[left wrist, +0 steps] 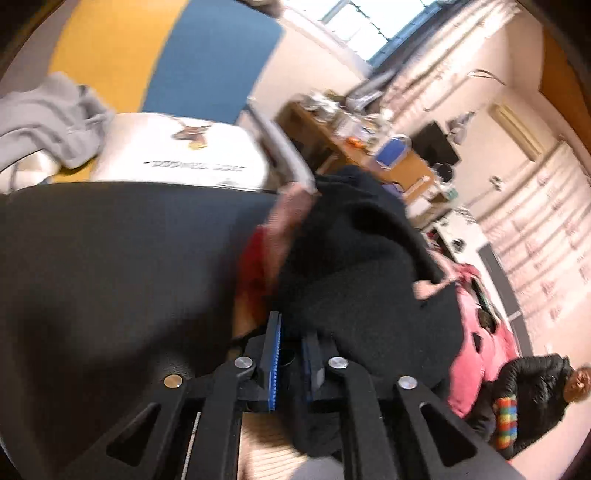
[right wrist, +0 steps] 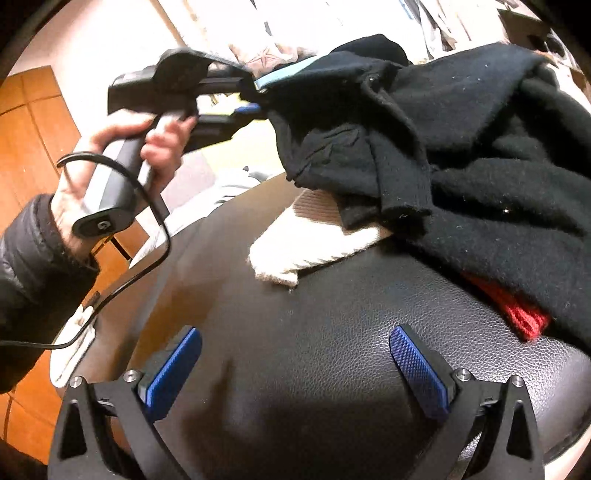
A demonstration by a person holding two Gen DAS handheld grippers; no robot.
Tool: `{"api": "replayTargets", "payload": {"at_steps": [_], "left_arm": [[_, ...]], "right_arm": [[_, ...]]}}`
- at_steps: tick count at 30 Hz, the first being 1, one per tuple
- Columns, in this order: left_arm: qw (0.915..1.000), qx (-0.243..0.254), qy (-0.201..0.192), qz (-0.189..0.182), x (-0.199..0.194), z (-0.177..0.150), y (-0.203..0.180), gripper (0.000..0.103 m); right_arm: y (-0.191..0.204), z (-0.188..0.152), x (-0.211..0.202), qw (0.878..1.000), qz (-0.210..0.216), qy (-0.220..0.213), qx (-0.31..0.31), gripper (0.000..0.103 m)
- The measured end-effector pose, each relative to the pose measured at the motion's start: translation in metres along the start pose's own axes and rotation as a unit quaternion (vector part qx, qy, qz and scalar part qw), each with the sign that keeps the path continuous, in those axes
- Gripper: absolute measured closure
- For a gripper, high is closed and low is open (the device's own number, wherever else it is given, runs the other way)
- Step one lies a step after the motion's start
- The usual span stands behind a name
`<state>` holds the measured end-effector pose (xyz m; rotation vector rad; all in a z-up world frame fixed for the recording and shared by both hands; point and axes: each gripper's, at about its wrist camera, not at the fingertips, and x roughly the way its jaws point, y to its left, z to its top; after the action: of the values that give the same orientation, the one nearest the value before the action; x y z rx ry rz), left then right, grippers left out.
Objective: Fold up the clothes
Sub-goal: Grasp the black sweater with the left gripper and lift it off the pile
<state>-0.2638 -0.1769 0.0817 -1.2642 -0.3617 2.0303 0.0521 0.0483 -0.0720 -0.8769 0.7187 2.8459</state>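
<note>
While the black garment (right wrist: 480,155) lies bunched on the dark surface (right wrist: 314,332), one edge of it is pinched in the left gripper (right wrist: 258,98), lifted clear of the surface. Below it, near the front of the surface, the right gripper (right wrist: 295,373) hovers with jaws wide and empty. I'd say it should catch the opposite edge so the cloth hangs flat, free of the cream cloth (right wrist: 310,240) beneath.

A lived-in home room; cluttered wooden desk (left wrist: 373,147), window (left wrist: 373,26), strewn clothes (right wrist: 480,147).
</note>
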Motion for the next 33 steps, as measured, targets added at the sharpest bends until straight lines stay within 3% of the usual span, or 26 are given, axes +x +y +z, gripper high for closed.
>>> {"api": "replayTargets", "payload": {"at_steps": [4, 9, 11, 14, 22, 23, 24, 26, 27, 31, 33], "left_arm": [[0.9980, -0.061, 0.016, -0.003, 0.016, -0.036, 0.024, 0.076], [0.9931, -0.048, 0.054, -0.093, 0.058, -0.067, -0.027, 0.064], [0.9904, -0.031, 0.064, -0.119, 0.068, -0.066, -0.050, 0.062], [0.9853, -0.044, 0.076, -0.146, 0.091, -0.053, -0.068, 0.056], [0.9808, -0.127, 0.032, -0.145, 0.122, -0.035, -0.058, 0.048], [0.9794, -0.136, 0.032, -0.146, 0.127, -0.033, -0.058, 0.048], [0.9783, -0.141, 0.032, -0.148, 0.130, -0.030, -0.060, 0.055], [0.9763, -0.150, 0.032, -0.153, 0.135, -0.023, -0.065, 0.076], [0.9749, -0.154, 0.033, -0.158, 0.134, -0.021, -0.064, 0.097], [0.9795, -0.136, -0.004, -0.149, 0.101, -0.012, -0.060, 0.099], [0.9776, -0.146, -0.028, -0.149, 0.084, -0.008, -0.052, 0.099]], "right_arm": [[0.004, -0.011, -0.011, 0.999, -0.016, -0.017, -0.023, 0.000], [0.008, -0.022, -0.013, 0.998, -0.029, -0.045, -0.035, 0.000], [0.011, -0.026, -0.013, 0.998, -0.033, -0.049, -0.035, 0.000], [0.016, -0.030, -0.009, 0.998, -0.033, -0.050, -0.036, 0.000], [0.013, -0.021, 0.007, 0.997, -0.028, -0.051, -0.041, 0.000], [0.013, -0.021, 0.008, 0.997, -0.029, -0.051, -0.043, 0.000], [0.014, -0.021, 0.008, 0.997, -0.030, -0.051, -0.044, 0.000], [0.016, -0.022, 0.009, 0.997, -0.034, -0.051, -0.048, 0.000], [0.016, -0.022, 0.009, 0.997, -0.035, -0.050, -0.050, 0.000], [0.016, -0.023, 0.008, 0.997, -0.036, -0.050, -0.052, 0.000], [0.016, -0.023, 0.008, 0.997, -0.036, -0.051, -0.052, 0.000]]}}
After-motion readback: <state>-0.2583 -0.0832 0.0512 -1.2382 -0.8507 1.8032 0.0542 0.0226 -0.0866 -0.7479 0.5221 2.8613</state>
